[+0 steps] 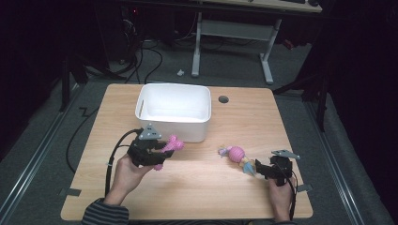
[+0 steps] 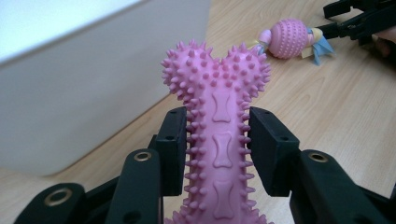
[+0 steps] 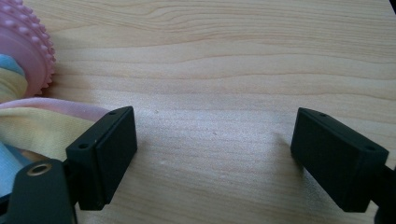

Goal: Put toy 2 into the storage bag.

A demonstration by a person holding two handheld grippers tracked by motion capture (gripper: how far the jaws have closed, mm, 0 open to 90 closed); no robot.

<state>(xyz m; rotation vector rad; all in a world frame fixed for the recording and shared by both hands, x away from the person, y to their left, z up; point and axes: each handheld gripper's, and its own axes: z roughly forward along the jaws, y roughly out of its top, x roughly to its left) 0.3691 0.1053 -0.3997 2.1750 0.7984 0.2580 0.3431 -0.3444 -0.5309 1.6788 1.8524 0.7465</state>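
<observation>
Work in hand: clearing toys from the wooden table (image 1: 197,187) into the white bin (image 1: 173,110), as far as I can judge from where I stand.

Done so far: the pink spiky bone toy (image 2: 217,130) is picked up and off the tabletop; nothing lies in the bin that I can see.

Left to do: the bone has yet to go over the rim, and the pink ball toy with cloth tails (image 1: 236,154) lies on the table, not gripped.

Left gripper (image 1: 162,150): clamped on the bone's shaft, both pads pressed into the spikes, the knobbed end sticking out past them.

Where the bone is: just in front of the bin's near wall, near its left corner, below rim height.

Left hand (image 1: 126,172): low at the table's near left, forearm in a striped sleeve, gripper angled forward and up toward the bin.

Right gripper (image 3: 215,154): jaws spread wide with bare wood between them; the cloth tails lie against the outside of one pad, not between them.

Right hand (image 1: 280,194): near the table's right edge, gripper pointing left at the ball toy's tail end.

Likely next: lift the bone higher to clear the rim.
</observation>
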